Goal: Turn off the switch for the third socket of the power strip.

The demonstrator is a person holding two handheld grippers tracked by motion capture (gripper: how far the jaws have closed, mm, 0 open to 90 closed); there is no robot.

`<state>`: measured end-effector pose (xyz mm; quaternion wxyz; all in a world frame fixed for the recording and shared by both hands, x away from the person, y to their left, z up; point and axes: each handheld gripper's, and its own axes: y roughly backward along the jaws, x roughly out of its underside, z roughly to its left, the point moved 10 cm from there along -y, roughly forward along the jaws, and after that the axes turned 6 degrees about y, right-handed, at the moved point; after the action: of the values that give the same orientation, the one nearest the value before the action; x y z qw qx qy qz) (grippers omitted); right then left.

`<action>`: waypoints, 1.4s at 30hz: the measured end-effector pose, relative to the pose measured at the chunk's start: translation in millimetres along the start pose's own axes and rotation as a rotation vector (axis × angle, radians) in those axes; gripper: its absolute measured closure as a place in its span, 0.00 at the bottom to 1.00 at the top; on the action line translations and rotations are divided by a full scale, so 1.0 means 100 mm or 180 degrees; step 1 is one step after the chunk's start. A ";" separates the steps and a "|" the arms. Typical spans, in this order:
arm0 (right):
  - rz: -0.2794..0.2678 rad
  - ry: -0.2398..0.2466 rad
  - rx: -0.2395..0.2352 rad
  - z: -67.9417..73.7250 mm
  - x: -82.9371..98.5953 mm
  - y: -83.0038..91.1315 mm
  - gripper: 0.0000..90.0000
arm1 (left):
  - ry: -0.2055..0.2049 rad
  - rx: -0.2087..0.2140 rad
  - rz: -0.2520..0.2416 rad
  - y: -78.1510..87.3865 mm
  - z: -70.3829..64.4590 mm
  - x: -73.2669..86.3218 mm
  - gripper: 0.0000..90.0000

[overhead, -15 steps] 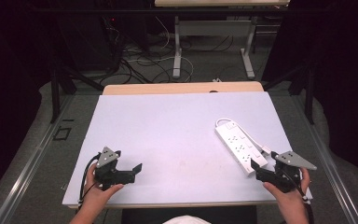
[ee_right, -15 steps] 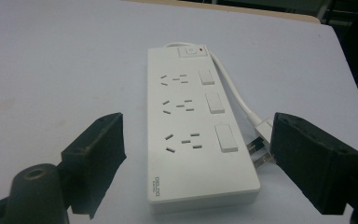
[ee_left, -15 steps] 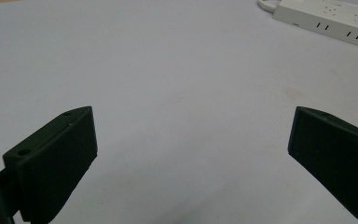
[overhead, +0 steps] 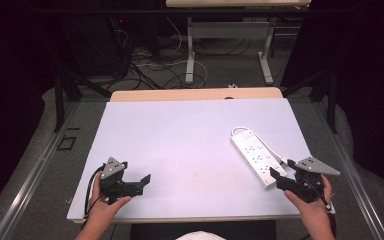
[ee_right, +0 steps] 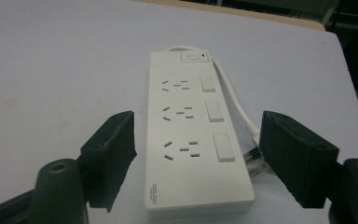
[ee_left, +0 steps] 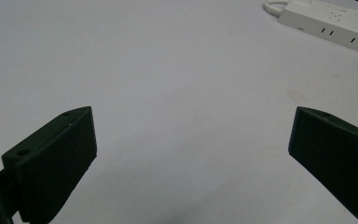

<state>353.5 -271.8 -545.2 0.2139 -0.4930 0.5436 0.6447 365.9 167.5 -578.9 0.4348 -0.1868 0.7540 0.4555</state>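
Observation:
A white power strip (overhead: 254, 156) with three socket groups and switches lies on the right half of the white table top (overhead: 180, 135). Its white cable (ee_right: 233, 95) runs along its side and ends in a plug (ee_right: 253, 163) by its near end. My right gripper (overhead: 274, 176) is open just short of the strip's near end; in the right gripper view the strip (ee_right: 191, 130) lies between and beyond the jaws. My left gripper (overhead: 144, 182) is open over bare table at the front left, holding nothing. The strip (ee_left: 328, 25) appears far off in the left gripper view.
A wooden table edge (overhead: 195, 94) runs behind the white surface. Beyond it stand desk legs (overhead: 190, 55) and loose cables (overhead: 150, 65) on the floor. Metal rails (overhead: 30, 175) flank the table on both sides.

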 end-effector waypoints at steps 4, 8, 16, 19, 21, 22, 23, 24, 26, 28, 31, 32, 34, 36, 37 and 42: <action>0.0058 -0.0001 -0.0092 0.03 -0.02 -0.02 0.37 | -0.0026 -0.0030 -0.0009 0.02 0.03 0.00 0.01; 0.0151 -0.0085 -0.0124 0.03 -0.03 -0.05 0.38 | -0.0011 -0.0044 0.0002 0.02 0.04 0.00 0.01; 0.0289 -0.0075 -0.0133 0.00 -0.08 -0.11 0.39 | -0.0002 -0.0045 0.0010 0.01 0.04 0.01 0.01; 0.0289 -0.0077 -0.0146 0.00 -0.10 -0.13 0.39 | 0.0019 -0.0047 0.0007 0.00 0.04 0.01 0.01; 0.0333 -0.0068 -0.0166 -0.02 -0.12 -0.13 0.39 | 0.0003 -0.0050 0.0013 0.01 0.05 0.01 0.01; 0.0392 -0.0120 -0.0143 -0.04 -0.13 -0.14 0.40 | 0.0007 -0.0048 0.0021 0.01 0.05 0.01 0.01; 0.0437 -0.0128 -0.0154 -0.05 -0.13 -0.13 0.40 | 0.0009 -0.0048 0.0020 0.01 0.05 0.01 0.01; 0.0437 -0.0128 -0.0154 -0.05 -0.13 -0.13 0.40 | 0.0010 -0.0047 0.0019 0.01 0.05 0.01 0.01; 0.0483 -0.0152 -0.0167 -0.06 -0.14 -0.14 0.40 | 0.0013 -0.0043 0.0020 0.01 0.05 0.01 0.01; 0.0541 -0.0165 -0.0159 -0.09 -0.17 -0.15 0.41 | 0.0014 -0.0042 0.0023 0.01 0.05 0.01 0.01; 0.0596 -0.0046 -0.0083 -0.13 -0.19 -0.17 0.41 | 0.0022 -0.0044 0.0023 0.01 0.05 0.01 0.01; 0.0610 -0.0064 -0.0085 -0.13 -0.20 -0.19 0.41 | 0.0027 -0.0041 0.0025 0.01 0.05 0.01 0.01; 0.0629 -0.0048 -0.0090 -0.14 -0.20 -0.19 0.41 | 0.0031 -0.0040 0.0017 0.01 0.05 0.01 0.01; 0.0658 -0.0033 -0.0120 -0.14 -0.21 -0.22 0.41 | 0.0053 -0.0033 0.0020 0.01 0.05 0.01 0.01; 0.0677 -0.0037 -0.0129 -0.14 -0.21 -0.23 0.41 | 0.0061 -0.0030 0.0019 0.01 0.05 0.01 0.01; 0.0745 -0.0034 -0.0165 -0.15 -0.22 -0.33 0.41 | 0.0073 -0.0021 0.0017 0.00 0.05 0.01 0.01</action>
<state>396.2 -269.3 -541.1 0.1272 -0.4281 0.5795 0.6817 367.4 171.6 -580.9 0.4244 -0.1915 0.7579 0.4570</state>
